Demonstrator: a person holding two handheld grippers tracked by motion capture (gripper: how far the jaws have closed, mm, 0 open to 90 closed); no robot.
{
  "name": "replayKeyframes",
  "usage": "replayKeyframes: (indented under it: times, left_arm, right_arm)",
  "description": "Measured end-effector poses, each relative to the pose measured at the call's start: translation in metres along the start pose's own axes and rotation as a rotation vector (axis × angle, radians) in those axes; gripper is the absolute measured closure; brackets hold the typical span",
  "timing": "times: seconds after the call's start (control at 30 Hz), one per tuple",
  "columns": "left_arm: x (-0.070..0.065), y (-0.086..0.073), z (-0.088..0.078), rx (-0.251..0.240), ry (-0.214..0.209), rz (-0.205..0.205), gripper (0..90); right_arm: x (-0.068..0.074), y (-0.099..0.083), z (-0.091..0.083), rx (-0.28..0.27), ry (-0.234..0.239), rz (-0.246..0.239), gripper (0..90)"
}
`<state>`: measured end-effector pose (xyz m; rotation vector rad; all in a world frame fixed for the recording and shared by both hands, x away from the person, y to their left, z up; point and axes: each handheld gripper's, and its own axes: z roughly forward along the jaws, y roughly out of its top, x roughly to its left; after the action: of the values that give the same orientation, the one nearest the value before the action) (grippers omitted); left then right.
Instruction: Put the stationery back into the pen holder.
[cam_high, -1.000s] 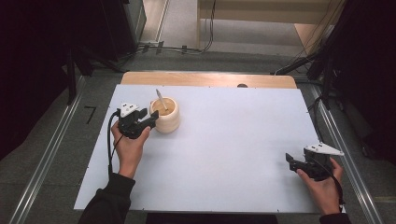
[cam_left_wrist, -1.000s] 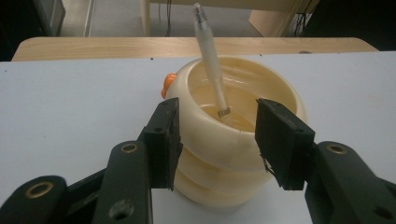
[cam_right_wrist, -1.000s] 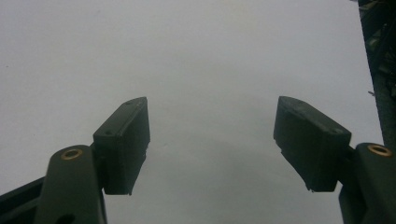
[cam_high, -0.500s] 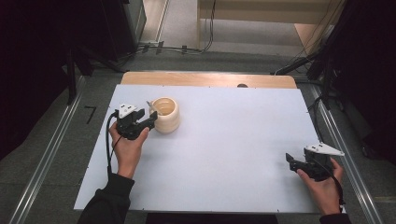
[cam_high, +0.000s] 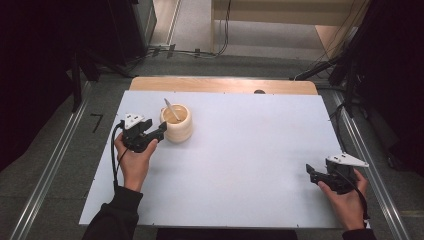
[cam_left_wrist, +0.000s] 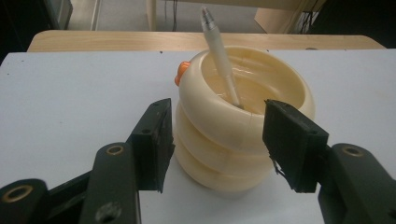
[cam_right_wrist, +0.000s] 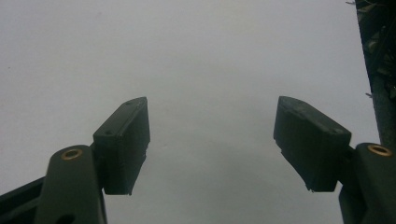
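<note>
**Two hand-held grippers, one pen cup let go**

One broad white desk (cam_high: 240, 165) takes up the middle of the high view, with a wooden strip along its far edge. Toward the upper left of that frame stands the cream ribbed cup (cam_high: 176, 122), upright, a white pen (cam_high: 168, 108) leaning inside it with its tip up.

Just left of the cup sits the left hand-held gripper (cam_high: 159, 132). In its own view the cup (cam_left_wrist: 243, 116) fills the centre between the black pads, which have just been opening; they seem to stand clear of the cup's sides, though the right-hand gap is hard to judge.

At the lower right of the high view the right hand-held gripper (cam_high: 311, 172) rests spread open and empty over bare desk.

Judged from this, the pen is already in the cup and the cup is set down; pulling the left hand away looks like what remains.
</note>
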<state>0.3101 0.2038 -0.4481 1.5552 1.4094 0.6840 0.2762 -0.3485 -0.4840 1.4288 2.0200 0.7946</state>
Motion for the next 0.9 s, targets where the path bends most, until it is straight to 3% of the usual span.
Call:
replayKeyframes:
  times: [0.9]
  left_arm:
    - [0.003, -0.017, -0.001, 0.059, 0.039, 0.010, 29.1]
  right_arm:
    - [-0.001, 0.000, -0.001, -0.002, 0.002, 0.007, 25.9]
